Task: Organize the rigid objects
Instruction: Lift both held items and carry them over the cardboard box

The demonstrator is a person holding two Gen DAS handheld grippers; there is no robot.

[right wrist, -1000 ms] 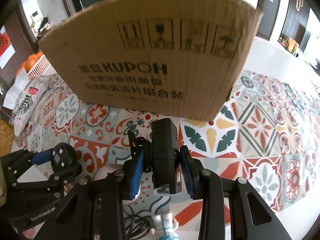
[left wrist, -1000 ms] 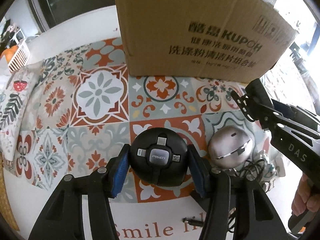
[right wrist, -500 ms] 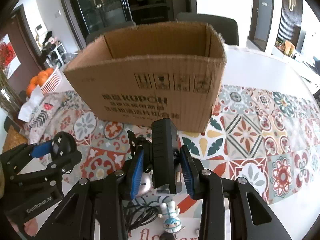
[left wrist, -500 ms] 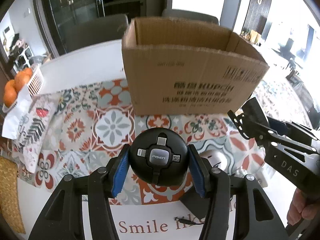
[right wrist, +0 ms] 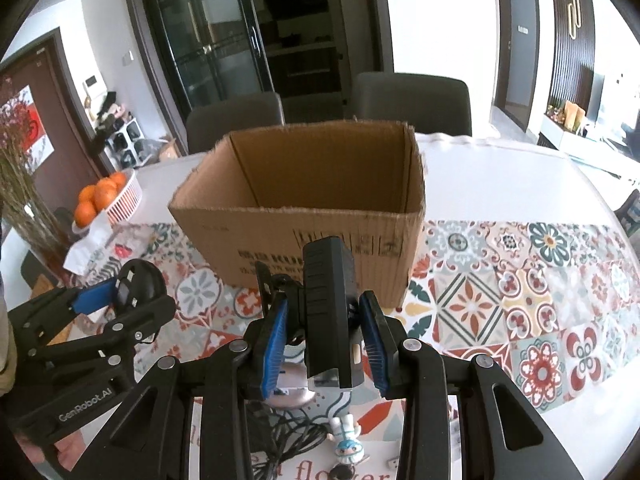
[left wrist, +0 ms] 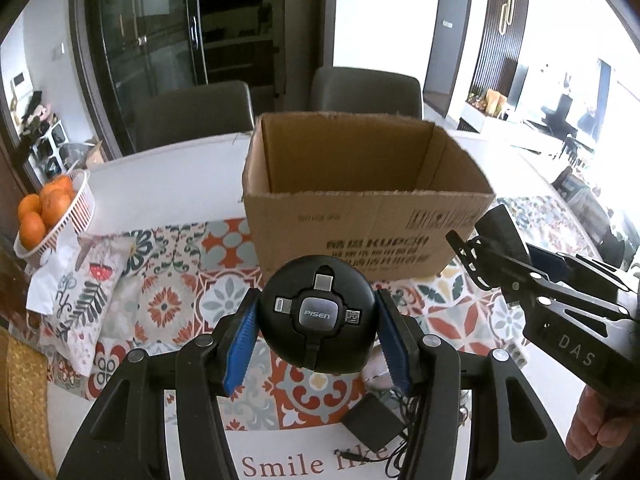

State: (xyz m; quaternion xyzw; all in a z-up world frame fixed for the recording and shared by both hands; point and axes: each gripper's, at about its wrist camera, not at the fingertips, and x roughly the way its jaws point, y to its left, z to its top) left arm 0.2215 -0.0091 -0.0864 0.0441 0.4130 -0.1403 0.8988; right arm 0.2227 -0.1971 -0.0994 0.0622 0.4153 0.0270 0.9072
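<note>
Between the left gripper's (left wrist: 316, 336) fingers sits a round black cable hub (left wrist: 318, 318), clamped at its widest sides; the right gripper (right wrist: 324, 344) pinches an upright black device (right wrist: 328, 312). Both look stiff, light and smooth, liable to slip. Beyond stands the open cardboard box (left wrist: 360, 220) on the tiled-pattern table (right wrist: 520, 300), dining chairs (left wrist: 192, 116) behind.

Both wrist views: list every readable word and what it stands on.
"PISEN": round black cable hub in the left gripper.
"DAS": right gripper arm.
"GenRobot.AI": left gripper arm.
"Smile": white placemat.
"KUPOH": brown cardboard box; other print blurred.
</note>
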